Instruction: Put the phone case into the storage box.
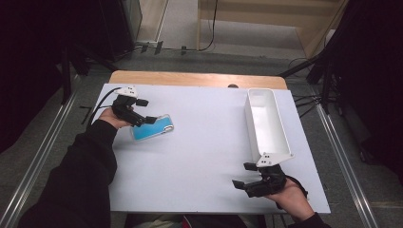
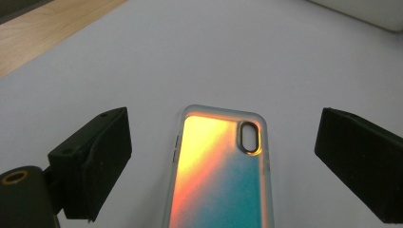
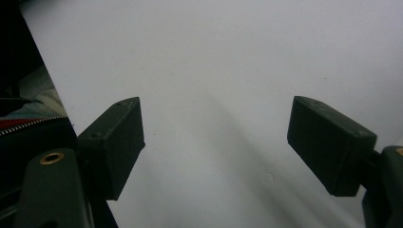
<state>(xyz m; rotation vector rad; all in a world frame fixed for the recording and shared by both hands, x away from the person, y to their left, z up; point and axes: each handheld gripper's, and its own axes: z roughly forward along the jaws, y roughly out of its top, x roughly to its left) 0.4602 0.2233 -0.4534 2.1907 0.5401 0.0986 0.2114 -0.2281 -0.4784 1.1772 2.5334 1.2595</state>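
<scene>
**My fingers sit on both sides of the phone**

The phone (image 1: 152,128) lies flat on the white table (image 1: 199,156), in the left half of the high view. It has a see-through case. Its back shines orange up top and blue lower down. In my left gripper view the phone (image 2: 221,171) is in the bottom middle of the frame, and I can see the oval camera hole near its top right corner. I cannot read any name or writing on it.

My left gripper (image 1: 142,117) is at the phone's upper left end in the high view. Its jaws are wide apart. The phone lies between them, but the pads are not pressing on it; white table shows on each side.

My right gripper (image 1: 247,178) is far off, low in the right part of the high view. Its jaws are spread too, with nothing in them, just bare table.

A long white bin (image 1: 280,142) stands on the right side of the table, just above my right gripper. It has no label I can read.
</scene>
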